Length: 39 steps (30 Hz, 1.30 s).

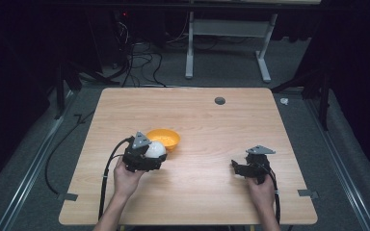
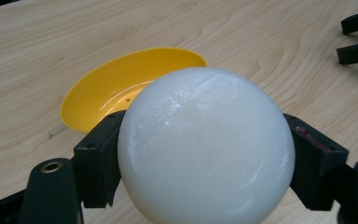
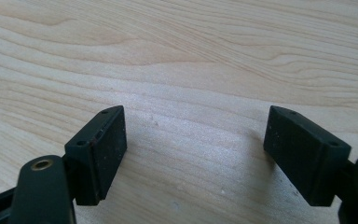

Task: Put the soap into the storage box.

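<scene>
While lit from above, one pale rectangular wooden table [image 1: 207,125] with a single round grey plug [image 1: 219,100] near its far edge. Around it, grey carpet, tangled black cables [image 1: 135,60] and one white-legged frame [image 1: 229,45] in a dark room. Two black handheld grippers: left gripper [image 2: 205,149] clamped on the one glossy white plastic ball [image 2: 206,145], held just in front of one shallow yellow plastic bowl [image 2: 121,86] at table centre-left; right gripper [image 3: 193,154] with jaws wide apart over bare wood, well apart from the ball.
</scene>
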Motion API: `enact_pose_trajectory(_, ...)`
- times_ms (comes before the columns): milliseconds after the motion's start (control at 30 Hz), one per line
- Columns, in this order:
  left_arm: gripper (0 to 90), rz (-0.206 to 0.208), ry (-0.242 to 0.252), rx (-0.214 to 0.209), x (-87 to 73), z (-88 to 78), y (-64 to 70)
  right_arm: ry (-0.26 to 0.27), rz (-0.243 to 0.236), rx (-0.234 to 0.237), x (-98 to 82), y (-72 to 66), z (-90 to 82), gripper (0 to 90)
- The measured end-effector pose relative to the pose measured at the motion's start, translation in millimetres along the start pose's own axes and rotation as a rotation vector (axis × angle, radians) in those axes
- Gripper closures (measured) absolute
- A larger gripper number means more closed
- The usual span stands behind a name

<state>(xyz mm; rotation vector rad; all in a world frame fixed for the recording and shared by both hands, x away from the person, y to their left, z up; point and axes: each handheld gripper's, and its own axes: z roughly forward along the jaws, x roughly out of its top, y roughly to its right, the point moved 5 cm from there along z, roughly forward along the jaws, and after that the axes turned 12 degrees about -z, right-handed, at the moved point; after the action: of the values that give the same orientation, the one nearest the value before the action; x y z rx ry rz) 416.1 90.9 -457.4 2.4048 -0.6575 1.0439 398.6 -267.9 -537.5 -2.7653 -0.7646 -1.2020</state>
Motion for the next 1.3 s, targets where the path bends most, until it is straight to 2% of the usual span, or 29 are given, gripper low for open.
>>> enact_pose_trajectory(267,24.3,-0.016,-0.008,-0.018,8.1,3.6,-3.3,0.0,0.001,0.0,0.0,0.0,0.0,22.0)
enact_pose_trajectory(367,24.3,-0.006,-0.018,-0.003,9.9,6.0,-4.5,0.0,0.001,0.0,0.0,0.0,0.0,22.1)
enact_pose_trajectory(600,24.2,-0.008,-0.026,-0.003,16.4,9.8,-7.0,0.0,0.001,0.0,0.0,0.0,0.0,22.0)
enact_pose_trajectory(800,24.2,-0.026,-0.032,-0.007,21.0,13.7,-11.5,0.0,0.001,0.0,0.0,0.0,0.0,22.1)
enact_pose_trajectory(1067,24.2,-0.023,-0.046,-0.001,27.2,20.0,-14.5,0.0,0.001,0.0,0.0,0.0,0.0,22.1)
enact_pose_trajectory(1300,24.2,-0.051,-0.055,0.0,27.6,27.5,-21.1,0.0,0.001,0.001,-0.1,0.0,-0.1,22.1)
